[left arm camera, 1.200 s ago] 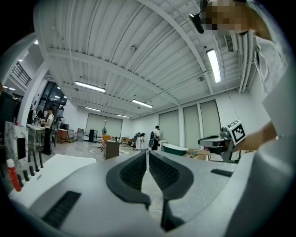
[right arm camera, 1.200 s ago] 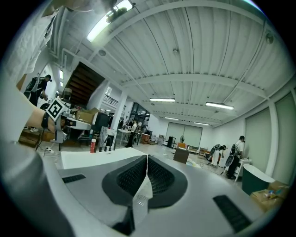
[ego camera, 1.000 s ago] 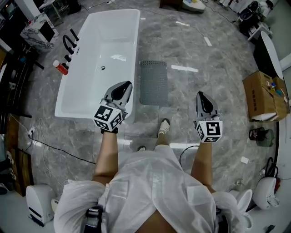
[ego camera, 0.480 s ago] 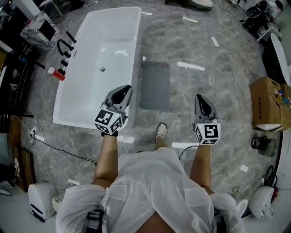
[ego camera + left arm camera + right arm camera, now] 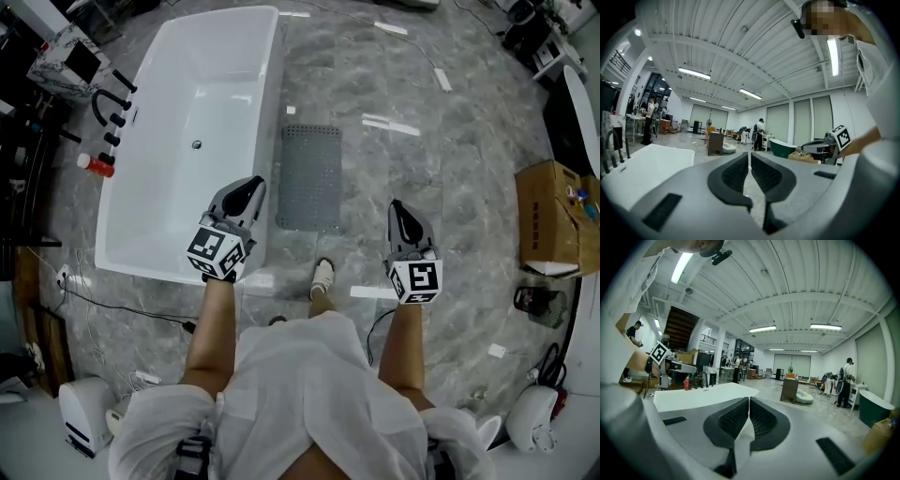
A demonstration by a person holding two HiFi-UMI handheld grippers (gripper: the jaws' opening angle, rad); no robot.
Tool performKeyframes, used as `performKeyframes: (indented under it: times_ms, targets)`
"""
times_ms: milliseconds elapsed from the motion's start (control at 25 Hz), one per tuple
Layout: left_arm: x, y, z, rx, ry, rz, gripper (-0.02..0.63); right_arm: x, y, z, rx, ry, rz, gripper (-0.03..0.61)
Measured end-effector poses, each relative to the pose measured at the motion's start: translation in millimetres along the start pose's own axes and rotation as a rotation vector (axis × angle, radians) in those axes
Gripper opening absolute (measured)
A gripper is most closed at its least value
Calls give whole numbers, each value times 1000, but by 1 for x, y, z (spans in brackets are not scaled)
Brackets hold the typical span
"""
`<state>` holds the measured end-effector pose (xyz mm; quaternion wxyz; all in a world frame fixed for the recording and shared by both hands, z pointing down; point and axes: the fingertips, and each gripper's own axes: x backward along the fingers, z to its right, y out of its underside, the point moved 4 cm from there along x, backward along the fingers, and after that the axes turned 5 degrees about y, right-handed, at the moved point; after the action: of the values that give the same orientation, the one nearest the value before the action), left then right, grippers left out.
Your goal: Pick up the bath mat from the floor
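The grey bath mat [image 5: 310,176] lies flat on the marble floor beside the white bathtub [image 5: 187,141]. I hold both grippers at waist height, well above the floor and short of the mat. My left gripper [image 5: 251,187] is shut and empty, hovering over the tub's near corner, left of the mat. My right gripper [image 5: 397,208] is shut and empty too, to the right of the mat's near end. In both gripper views the jaws [image 5: 749,154] [image 5: 748,401] meet with nothing between them, and they point level across the room, so the mat is not in those views.
A black tap and a red-capped bottle [image 5: 96,164] stand at the tub's left. A cardboard box [image 5: 553,217] sits at the right. A cable [image 5: 122,305] runs over the floor on the left. My shoe [image 5: 321,277] is just below the mat. People work far off in the room.
I have stepped forward: the mat and tub have slid nearer and slightly left in the head view. Both grippers stay shut and held at the same height.
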<state>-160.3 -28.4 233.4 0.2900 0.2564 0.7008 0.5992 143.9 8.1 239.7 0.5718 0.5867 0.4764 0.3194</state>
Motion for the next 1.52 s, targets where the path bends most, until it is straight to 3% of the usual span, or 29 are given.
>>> performKeyframes:
  times_ms: [360,720,920,1120,1320,1520]
  targets:
    - [-73,30,-8,13,40,-28,26,-41,32,40,-14,-12,-13,29]
    - [-123,73,-39,9,5,-17,26,-107,76,65,-37,-51,-30,29]
    - [-129,113,-60,53,4,1,26,-147,108,49,-22,-63,-40,29]
    - [-137,162,-81,46,38,-10,26,-175,152,37,-76,-8,-11,29]
    - [-155,223,-96,59,58,-25,26,-199,219,18,-138,38,-9,29]
    - [-183,285,-96,71,99,-35,26,-216,284,9,-128,77,-12,31]
